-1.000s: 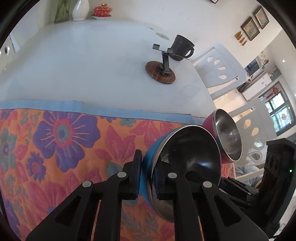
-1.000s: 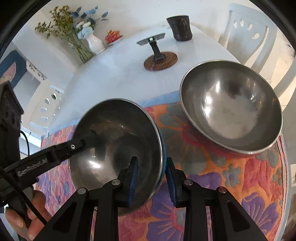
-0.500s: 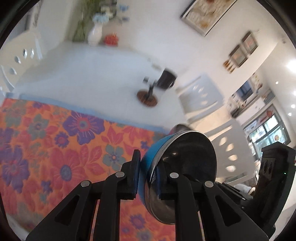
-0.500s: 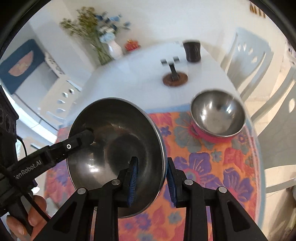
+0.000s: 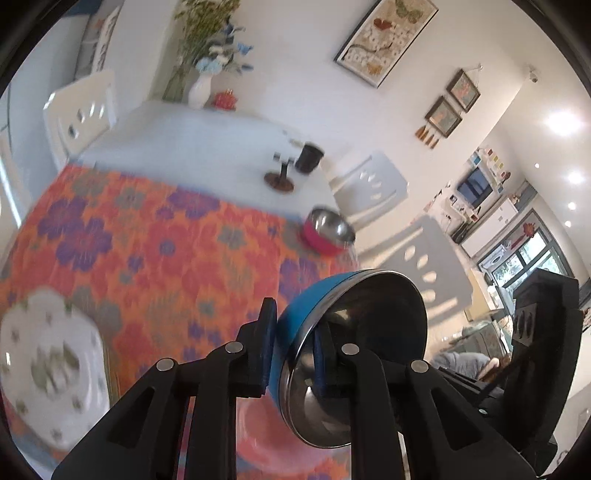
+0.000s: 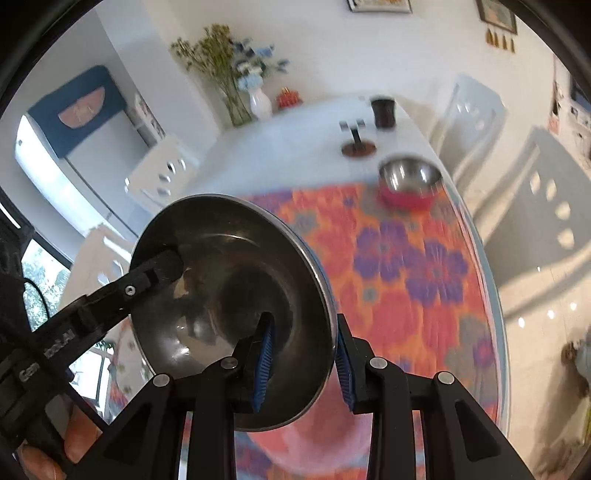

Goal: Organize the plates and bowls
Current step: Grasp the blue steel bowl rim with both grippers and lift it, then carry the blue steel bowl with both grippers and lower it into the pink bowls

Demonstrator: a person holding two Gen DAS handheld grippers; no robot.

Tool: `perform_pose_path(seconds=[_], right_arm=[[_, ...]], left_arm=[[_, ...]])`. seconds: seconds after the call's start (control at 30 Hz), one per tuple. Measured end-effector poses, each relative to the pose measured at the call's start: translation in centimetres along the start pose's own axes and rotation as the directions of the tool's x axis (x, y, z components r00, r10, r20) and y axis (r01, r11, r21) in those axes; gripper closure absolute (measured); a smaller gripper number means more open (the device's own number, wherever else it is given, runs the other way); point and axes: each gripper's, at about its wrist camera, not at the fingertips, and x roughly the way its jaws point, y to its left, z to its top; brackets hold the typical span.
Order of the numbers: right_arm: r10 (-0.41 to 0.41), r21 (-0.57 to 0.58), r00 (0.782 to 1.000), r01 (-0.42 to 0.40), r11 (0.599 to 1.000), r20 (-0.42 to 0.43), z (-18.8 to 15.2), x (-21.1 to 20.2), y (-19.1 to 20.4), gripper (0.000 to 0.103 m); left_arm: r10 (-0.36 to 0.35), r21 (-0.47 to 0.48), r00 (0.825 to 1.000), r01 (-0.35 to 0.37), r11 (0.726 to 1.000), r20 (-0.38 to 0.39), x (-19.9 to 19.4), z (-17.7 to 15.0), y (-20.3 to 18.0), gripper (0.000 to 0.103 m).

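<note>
While carried high above the floral cloth (image 5: 155, 258), blue bowl (image 5: 295, 325): rim pinched on opposite sides by left gripper (image 5: 293, 354) and right gripper (image 6: 304, 363). Advice: keep both hands level, lower together toward red bowl (image 6: 408, 184) on counter (image 6: 288, 147), release simultaneously.

White lettering runs along the body of the left gripper (image 6: 164, 269) as seen in the right wrist view. Part of it is covered: "Gen" shows at one end and "bot.AI" at the other, with the middle letters hidden. Nothing else carries readable text; the framed pictures (image 5: 384, 35) on the wall are too blurred to show any words.
</note>
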Motion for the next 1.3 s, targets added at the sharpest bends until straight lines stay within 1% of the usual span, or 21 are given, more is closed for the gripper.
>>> perform_pose_path(seconds=[0.1,0.17,0.3,0.4,0.53,0.6,0.7,0.97,1.0,1.03,1.13,1.23,1.3], right_arm=[[0.002,0.038,0.998,0.0,0.999,-0.058,-2.8,0.7,-0.7,0.072],[0.014,0.068,0.996,-0.008,0.998,-0.087,-4.3,0.9,-1.5,0.072],[0.009,0.098,0.994,0.002,0.995,-0.11,-5.8,1.3,-2.4,0.072],[0.013,0.118,0.99,0.003,0.993,-0.137,-6.5,2.1,-2.9,0.072],[0.03,0.185,0.982,0.005,0.983,-0.184,-7.5,3.8,-4.0,0.072],[0.03,0.213,0.977,0.016,0.977,-0.213,-8.0,4.7,-4.5,0.072],[0.036,0.249,0.973,0.023,0.968,-0.229,-8.5,5.5,-5.2,0.072],[0.037,0.278,0.975,0.027,0.96,-0.221,-8.1,5.9,-6.2,0.072],[0.039,0.285,0.974,0.026,0.958,-0.222,-8.1,5.9,-6.3,0.072],[0.042,0.292,0.975,0.024,0.956,-0.217,-8.0,5.8,-6.4,0.072],[0.05,0.297,0.983,0.004,0.955,-0.174,-7.2,4.8,-6.8,0.072],[0.038,0.3,0.986,0.013,0.954,-0.161,-6.7,4.2,-7.2,0.072],[0.041,0.31,0.986,0.011,0.951,-0.161,-6.7,4.0,-7.3,0.072]], left_arm=[[-0.006,-0.023,0.999,0.005,1.0,-0.043,0.2,-2.4,0.7,0.089],[-0.035,-0.049,0.997,0.032,0.998,-0.066,0.3,-3.6,1.3,0.088],[-0.053,-0.065,0.993,0.046,0.997,-0.108,0.9,-5.4,1.8,0.087],[-0.036,-0.055,0.99,0.029,0.998,-0.138,2.1,-6.4,2.1,0.087],[-0.008,-0.037,0.981,0.001,0.999,-0.196,4.0,-7.2,2.4,0.087],[-0.008,-0.036,0.976,0.001,0.999,-0.215,4.7,-7.5,2.6,0.087],[-0.004,-0.025,0.971,-0.002,1.0,-0.239,5.7,-7.9,2.6,0.087],[0.027,0.033,0.961,-0.019,0.999,-0.274,7.2,-7.5,2.6,0.087],[0.034,0.041,0.962,-0.024,0.999,-0.271,7.2,-7.4,2.6,0.087],[0.038,0.052,0.964,-0.025,0.998,-0.263,7.1,-7.1,2.6,0.083],[0.031,0.074,0.968,-0.012,0.997,-0.25,6.5,-6.0,2.6,0.083],[0.038,0.094,0.973,-0.017,0.995,-0.229,5.8,-5.1,2.5,0.083],[0.026,0.084,0.974,-0.007,0.996,-0.224,5.3,-4.8,2.6,0.083]])
